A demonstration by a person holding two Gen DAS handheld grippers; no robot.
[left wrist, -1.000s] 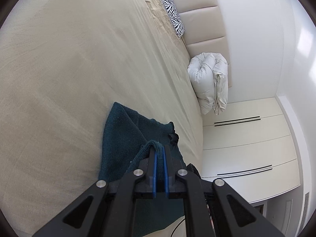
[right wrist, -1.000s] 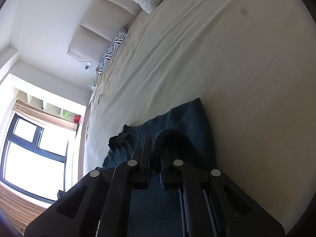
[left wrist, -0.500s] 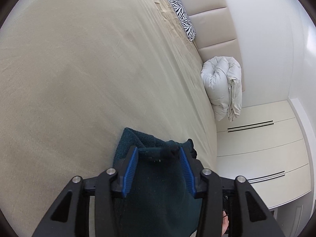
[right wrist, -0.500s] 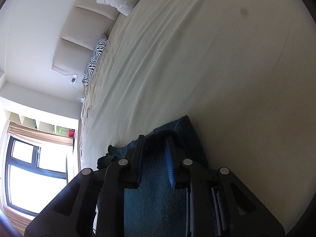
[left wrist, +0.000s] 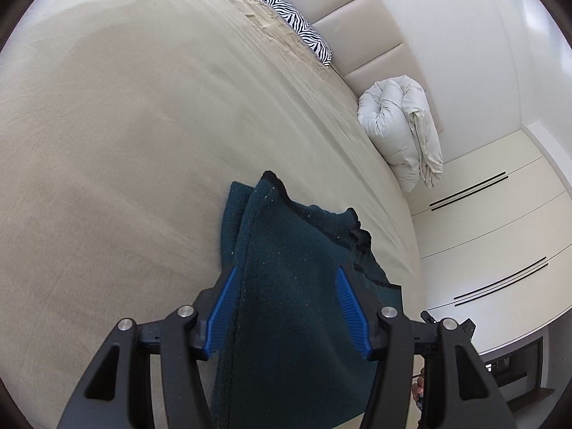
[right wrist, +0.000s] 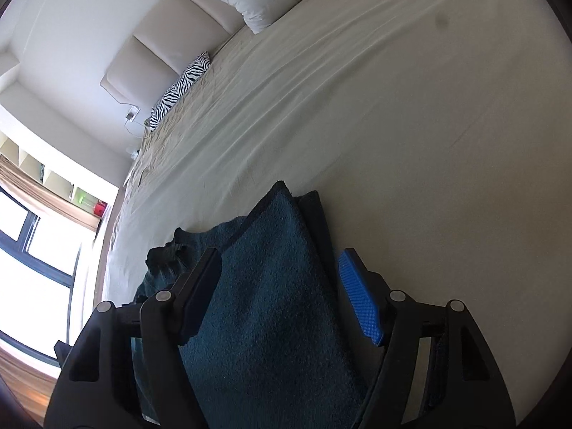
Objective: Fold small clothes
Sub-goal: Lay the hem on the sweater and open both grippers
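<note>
I am holding my left gripper (left wrist: 286,307) and right gripper (right wrist: 282,296) with jaws parted, having just been opening. The teal garment (left wrist: 296,286) is lying folded on the bed (left wrist: 125,125) between both pairs of pads, gripped by neither.

Near end of the dark teal garment (left wrist: 296,286) lost to us below the frame edge, its underlayers covered by the top fold, small shelf items (right wrist: 85,200) by the window too tiny for us to identify

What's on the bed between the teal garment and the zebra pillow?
Nothing: bare beige sheet between teal garment and zebra pillow, seen in both wrist views.
</note>
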